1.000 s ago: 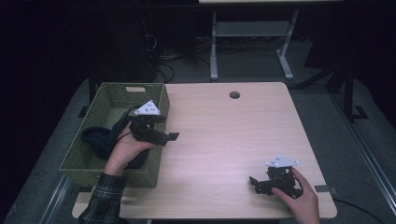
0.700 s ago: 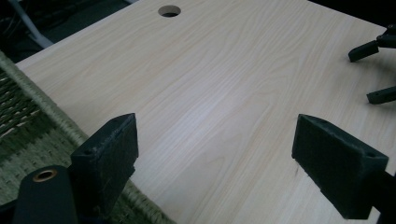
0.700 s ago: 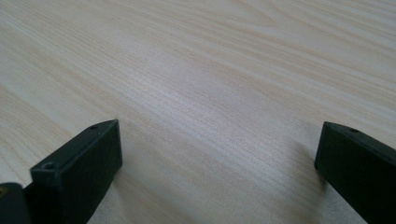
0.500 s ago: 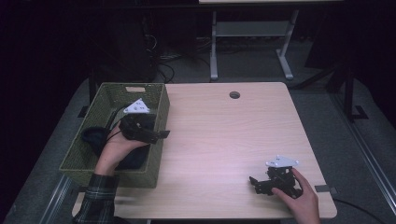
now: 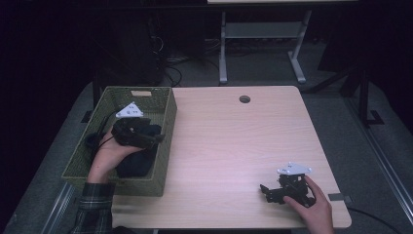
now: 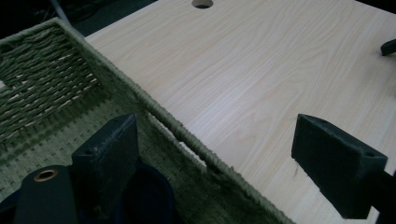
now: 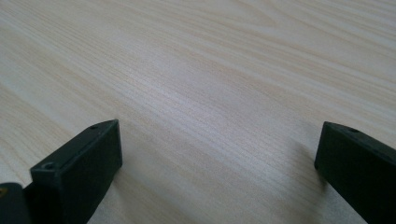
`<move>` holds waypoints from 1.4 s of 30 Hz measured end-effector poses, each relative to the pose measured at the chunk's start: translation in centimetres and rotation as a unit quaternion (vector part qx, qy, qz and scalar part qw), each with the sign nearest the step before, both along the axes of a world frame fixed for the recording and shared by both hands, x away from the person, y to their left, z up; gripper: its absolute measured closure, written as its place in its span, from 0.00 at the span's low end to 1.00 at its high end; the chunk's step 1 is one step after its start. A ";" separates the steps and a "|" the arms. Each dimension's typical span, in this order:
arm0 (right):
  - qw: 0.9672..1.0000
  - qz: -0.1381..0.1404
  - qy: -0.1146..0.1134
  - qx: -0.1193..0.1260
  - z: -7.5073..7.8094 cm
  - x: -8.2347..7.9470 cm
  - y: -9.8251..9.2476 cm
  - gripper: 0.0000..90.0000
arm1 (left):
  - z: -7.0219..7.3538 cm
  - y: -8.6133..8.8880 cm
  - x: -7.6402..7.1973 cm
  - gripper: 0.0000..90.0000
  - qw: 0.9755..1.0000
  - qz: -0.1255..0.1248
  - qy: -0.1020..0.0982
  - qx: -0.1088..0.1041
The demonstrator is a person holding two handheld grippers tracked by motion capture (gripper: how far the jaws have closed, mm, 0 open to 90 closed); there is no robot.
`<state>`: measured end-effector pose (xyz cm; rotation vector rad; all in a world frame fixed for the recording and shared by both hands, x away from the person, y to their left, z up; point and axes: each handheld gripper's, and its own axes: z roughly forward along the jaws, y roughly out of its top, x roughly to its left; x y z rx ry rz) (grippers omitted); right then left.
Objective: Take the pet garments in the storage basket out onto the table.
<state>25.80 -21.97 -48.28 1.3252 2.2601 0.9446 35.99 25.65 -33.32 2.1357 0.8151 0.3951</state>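
The dark cloth (image 5: 134, 163) lies bundled in the woven green basket (image 5: 165, 146), against the wall nearest the table's middle and toward the person's end. In the left gripper view, part of it shows as a dark blue fold (image 6: 147, 198) just below one jaw. The left tongs (image 5: 157, 138) hang over it with jaws spread wide and nothing between them; one jaw sits inside the basket, the other out past the rim, over bare wood. That straddling pose suggests the tool is either lining up for a grab or on its way clear of the wall, and I cannot tell which. The left hand (image 5: 104, 158) comes in low over the basket's near corner, which keeps the tool tilted down toward the cloth.

The basket itself stands on the left end of the table (image 5: 234, 146), its long side running away from the person, leaving a broad open stretch of wood beside it, probably as a working area for the cloth.

Well apart, near the right front corner, the right tongs (image 5: 265, 191) rest on the tabletop under the right hand (image 5: 314, 207), jaws released and wide, gripping nothing, apparently parked until needed.
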 end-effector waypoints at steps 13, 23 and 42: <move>1.000 0.000 0.000 0.000 0.0 0.0 0.0 0.00 | 0.1 2.6 0.0 0.19 1.000 0.029 -0.006 0.010; 1.000 0.000 0.000 0.000 0.0 0.0 0.0 0.00 | -0.3 4.9 0.2 0.19 0.998 0.063 -0.001 0.018; 1.000 0.000 0.000 0.000 0.0 0.0 0.0 0.00 | -2.5 7.9 0.9 0.26 0.992 0.099 0.041 0.060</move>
